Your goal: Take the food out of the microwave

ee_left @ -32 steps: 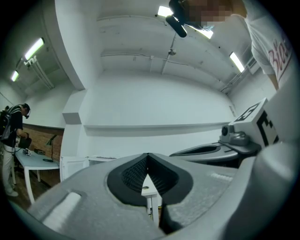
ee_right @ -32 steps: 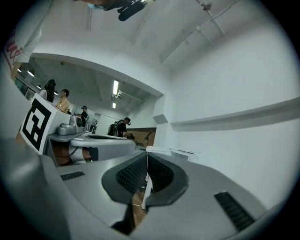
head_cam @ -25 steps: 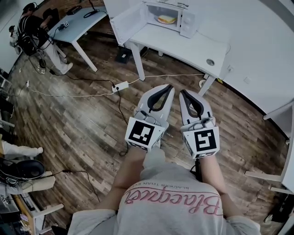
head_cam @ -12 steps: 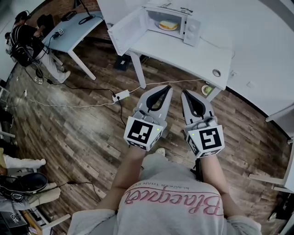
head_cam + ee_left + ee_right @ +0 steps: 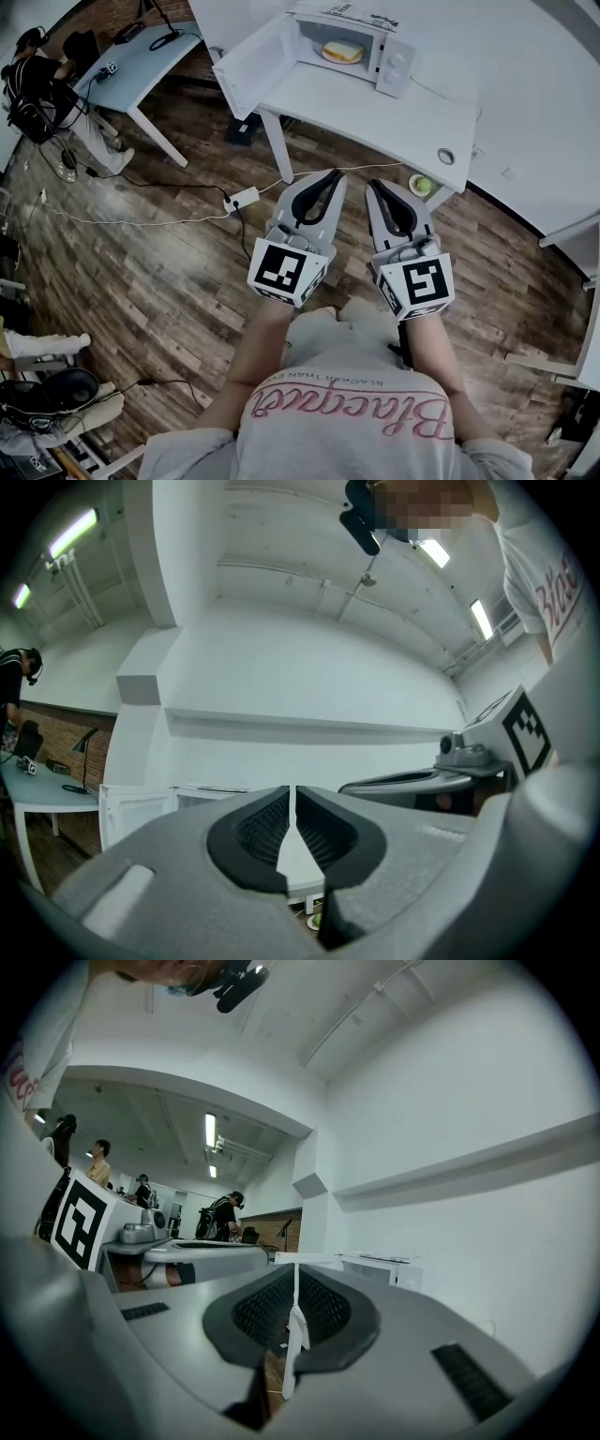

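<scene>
The white microwave (image 5: pixel 392 64) stands on a white table (image 5: pixel 375 112) at the top of the head view, its door (image 5: pixel 251 62) swung open to the left. Inside lies the food (image 5: pixel 342 51), a yellowish sandwich on a plate. My left gripper (image 5: pixel 330 176) and right gripper (image 5: pixel 375 187) are held side by side over the wooden floor, short of the table's near edge, both shut and empty. In the left gripper view the left gripper (image 5: pixel 294 794) points at the table, with the open door (image 5: pixel 136 808) to its left. The right gripper (image 5: pixel 296 1274) shows its pads together.
A power strip (image 5: pixel 241 199) and cables lie on the floor left of the grippers. One table leg (image 5: pixel 274 150) stands just ahead. A small dish (image 5: pixel 421 186) sits on the floor under the table. A grey desk (image 5: pixel 141 56) and a seated person are at upper left.
The table and microwave have drawn closer as I walk forward. Both grippers have moved on with me towards the table, still shut and side by side.
</scene>
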Tool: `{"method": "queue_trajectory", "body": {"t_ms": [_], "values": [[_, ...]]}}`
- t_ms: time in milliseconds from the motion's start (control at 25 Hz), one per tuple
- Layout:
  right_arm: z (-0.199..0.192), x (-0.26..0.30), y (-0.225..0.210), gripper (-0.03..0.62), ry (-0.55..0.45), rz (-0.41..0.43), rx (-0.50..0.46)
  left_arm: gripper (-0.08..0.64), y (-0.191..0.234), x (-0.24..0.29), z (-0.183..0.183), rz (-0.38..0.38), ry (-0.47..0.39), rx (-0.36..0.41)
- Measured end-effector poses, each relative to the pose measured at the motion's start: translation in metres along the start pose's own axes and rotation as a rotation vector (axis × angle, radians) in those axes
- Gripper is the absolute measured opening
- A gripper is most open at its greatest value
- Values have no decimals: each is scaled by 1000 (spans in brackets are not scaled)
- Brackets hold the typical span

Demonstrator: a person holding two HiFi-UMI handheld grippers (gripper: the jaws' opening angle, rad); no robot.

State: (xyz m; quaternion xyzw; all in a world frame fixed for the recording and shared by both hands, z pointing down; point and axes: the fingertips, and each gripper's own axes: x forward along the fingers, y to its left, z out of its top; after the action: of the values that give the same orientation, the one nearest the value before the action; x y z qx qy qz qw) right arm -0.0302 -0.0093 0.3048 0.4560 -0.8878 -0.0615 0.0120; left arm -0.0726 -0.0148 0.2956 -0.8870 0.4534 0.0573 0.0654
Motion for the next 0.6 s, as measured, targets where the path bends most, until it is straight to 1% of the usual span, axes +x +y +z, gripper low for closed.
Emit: {"method": "queue_trajectory", "body": {"t_ms": [80, 200, 400, 600], "values": [[-3, 7, 0, 11, 8, 17, -16, 5, 6, 3, -2, 8, -1, 7], [-8, 15, -7, 11, 17, 17, -16, 6, 11, 9, -6, 9, 7, 33], [-9, 32, -15, 11, 12, 18, -18, 6, 25, 19, -16, 29, 19, 18], [-11, 55, -33, 12, 3, 13, -3, 6, 42, 42, -17, 36, 12, 16]]}}
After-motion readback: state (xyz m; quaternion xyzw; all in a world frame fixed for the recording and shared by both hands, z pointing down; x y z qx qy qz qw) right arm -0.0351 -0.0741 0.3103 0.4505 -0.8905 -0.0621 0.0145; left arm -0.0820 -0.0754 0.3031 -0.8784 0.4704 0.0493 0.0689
